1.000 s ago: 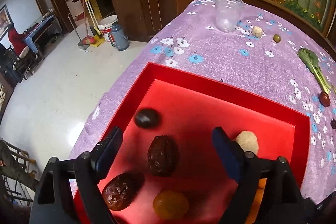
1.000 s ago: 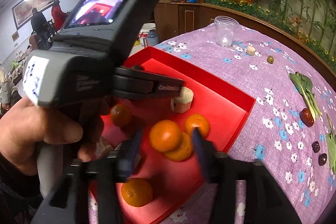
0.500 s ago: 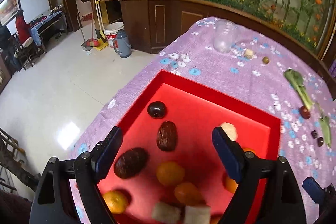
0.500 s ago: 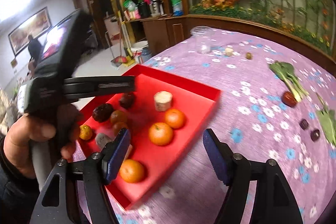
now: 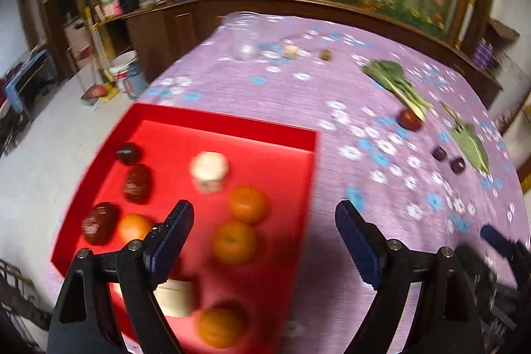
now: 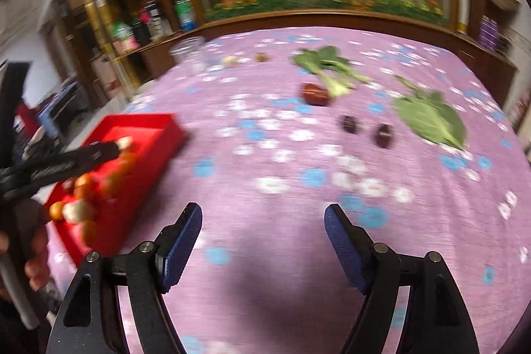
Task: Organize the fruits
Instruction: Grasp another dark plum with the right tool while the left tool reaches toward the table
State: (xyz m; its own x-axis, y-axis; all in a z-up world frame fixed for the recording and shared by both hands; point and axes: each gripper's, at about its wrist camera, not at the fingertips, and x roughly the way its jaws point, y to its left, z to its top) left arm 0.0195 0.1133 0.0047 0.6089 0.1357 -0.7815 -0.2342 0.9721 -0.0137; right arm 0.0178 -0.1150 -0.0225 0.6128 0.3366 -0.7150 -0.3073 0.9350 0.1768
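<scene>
Red cardboard-looking tray [image 5: 232, 125] with a low rim sits at the table's 8 o'clock edge and holds most of the fruit – round orange mandarins [image 5: 247, 204], wrinkled dark-brown dates [image 5: 136, 182] and a pale peeled chunk [image 5: 209, 170]. On the purple flowered tablecloth [image 6: 265, 155] three pieces lie outside it: a glossy red jujube-like fruit [image 6: 315, 93] at about 12 o'clock from the right gripper [image 6: 262, 238], and two small dark plums or dates [image 6: 348, 124] side by side toward 1 o'clock.

The right gripper is released, jaws spread wide with nothing between them, above bare cloth. The left gripper [image 5: 264, 233] is likewise empty and wide apart, straddling the tray's right rim.

By my judgement the loose fruits are light and small, firm-skinned but smooth, so they may roll or squirt out – take each across its middle, with jaws low to the cloth and a gentle squeeze. The red one touches, or lies just beside, the pale stalk of a green leafy vegetable [image 6: 327, 68]; blur hides which. A broad flat green leaf [image 6: 431, 118] lies near the dark pair at 3 o'clock. A clear plastic cup [image 6: 190, 55], a pale lump [image 6: 231, 60] and a small olive-brown nut [image 6: 261, 56] stand well apart at the far edge, out of the way
</scene>
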